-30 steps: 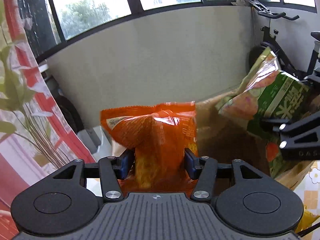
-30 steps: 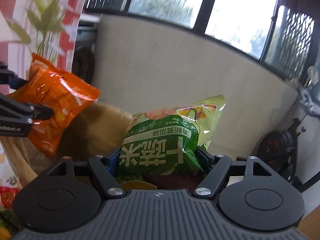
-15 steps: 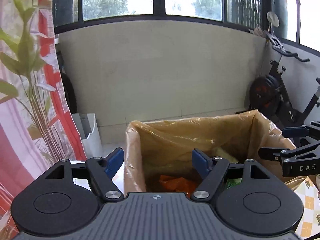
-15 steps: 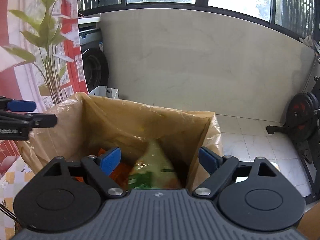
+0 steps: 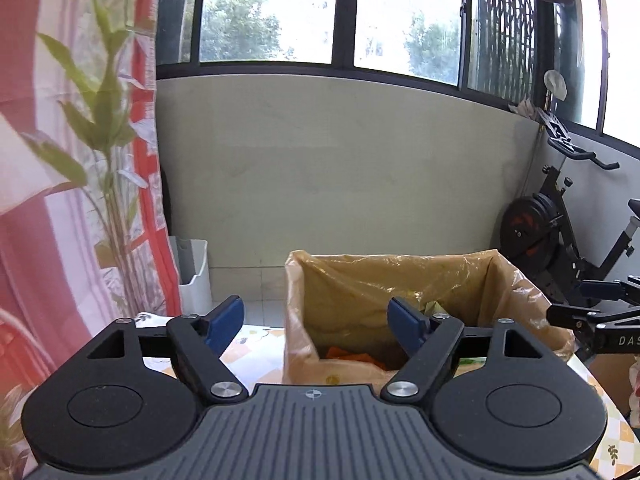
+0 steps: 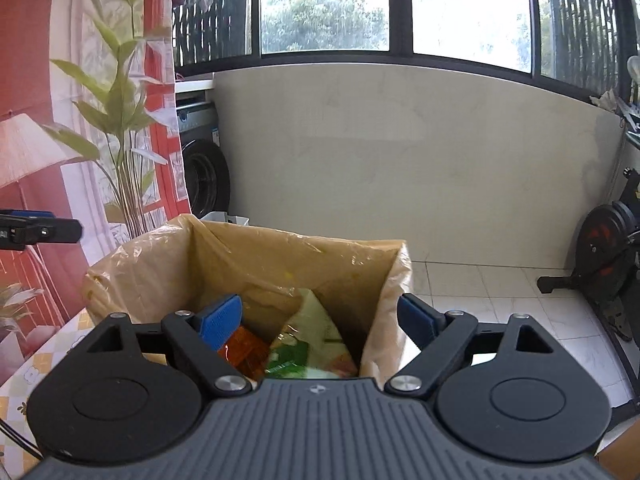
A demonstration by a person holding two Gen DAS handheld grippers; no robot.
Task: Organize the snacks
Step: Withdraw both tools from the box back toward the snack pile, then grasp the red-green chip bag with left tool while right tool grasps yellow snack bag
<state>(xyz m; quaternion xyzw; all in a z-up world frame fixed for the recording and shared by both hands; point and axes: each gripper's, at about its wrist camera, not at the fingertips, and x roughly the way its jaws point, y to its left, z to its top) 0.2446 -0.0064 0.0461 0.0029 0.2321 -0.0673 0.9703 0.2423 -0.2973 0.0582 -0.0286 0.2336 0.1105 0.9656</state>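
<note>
Snacks lie in the lined box [image 6: 256, 264]: an orange bag [image 6: 244, 346] beside a green bag [image 6: 310, 344] at its bottom. Left hand-held gripper [image 5: 318, 322] has just been opening, jaws wide and empty before the box. Right hand-held gripper [image 6: 320, 320] is likewise spread wide over the box, holding nothing, its jaws just opened.

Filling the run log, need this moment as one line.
left gripper: open, empty | right gripper: open, empty | orange bag, green bag: inside lined box
</note>
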